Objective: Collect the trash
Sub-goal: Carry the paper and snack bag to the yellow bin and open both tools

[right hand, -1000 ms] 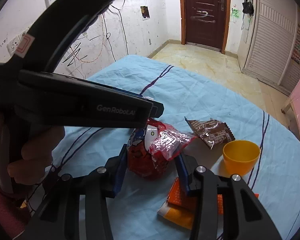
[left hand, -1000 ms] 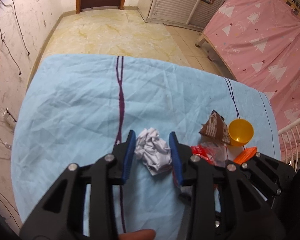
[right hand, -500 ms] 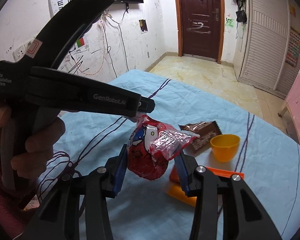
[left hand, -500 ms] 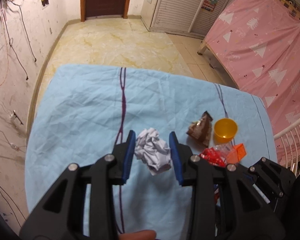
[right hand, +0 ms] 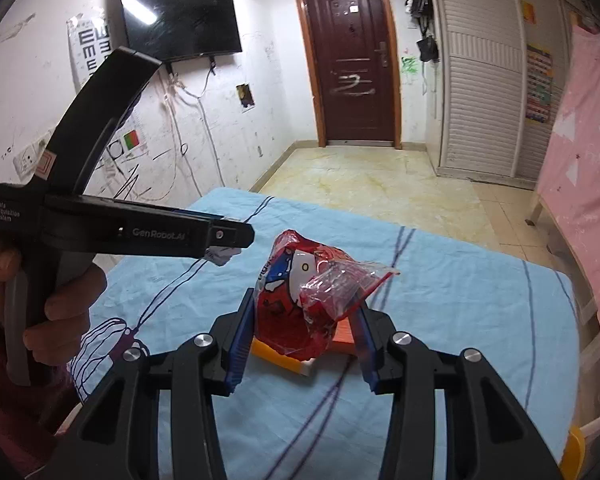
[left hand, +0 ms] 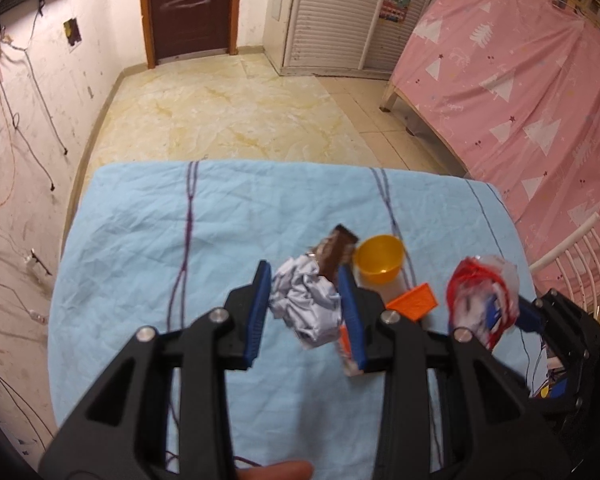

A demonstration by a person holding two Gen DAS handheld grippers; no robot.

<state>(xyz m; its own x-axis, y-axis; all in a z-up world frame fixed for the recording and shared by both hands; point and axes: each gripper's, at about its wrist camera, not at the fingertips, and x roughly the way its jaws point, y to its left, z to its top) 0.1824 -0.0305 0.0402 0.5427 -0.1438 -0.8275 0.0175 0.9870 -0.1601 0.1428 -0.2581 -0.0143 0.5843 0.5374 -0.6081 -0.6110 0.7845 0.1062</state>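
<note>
The crumpled white paper ball [left hand: 306, 307] sits clamped between the blue pads of the left gripper [left hand: 305, 312], held in the air above the table, which is covered by a light blue cloth [left hand: 148, 240]. The red snack bag [right hand: 300, 304], printed with a cartoon face and ending in a crinkled clear flap, is pinched between the blue pads of the right gripper [right hand: 302, 342] and likewise held off the cloth; in the left wrist view the same bag [left hand: 482, 300] shows blurred at the right, level with the paper ball. In the right wrist view the left gripper [right hand: 224, 246] appears side-on at the left, with a scrap of the white paper [right hand: 219, 255] showing under its tip and the person's hand [right hand: 60, 320] wrapped around its handle. On the cloth, a brown wrapper [left hand: 337, 254] lies just beyond the left gripper's tips, close beside a yellow cup [left hand: 379, 258] that stands upright with its mouth open. An orange flat piece [left hand: 414, 302] lies near the cup, between the two grippers; its exact nature cannot be told. Under the red bag in the right wrist view an orange and yellow flat object [right hand: 296, 360] rests on the cloth, partly hidden. Purple lines [left hand: 188, 216] run across the cloth. Beyond the table are a tiled floor, a dark brown door [right hand: 350, 56], a wall-mounted screen [right hand: 178, 20] and a pink patterned sheet [left hand: 520, 80] at the right.
</note>
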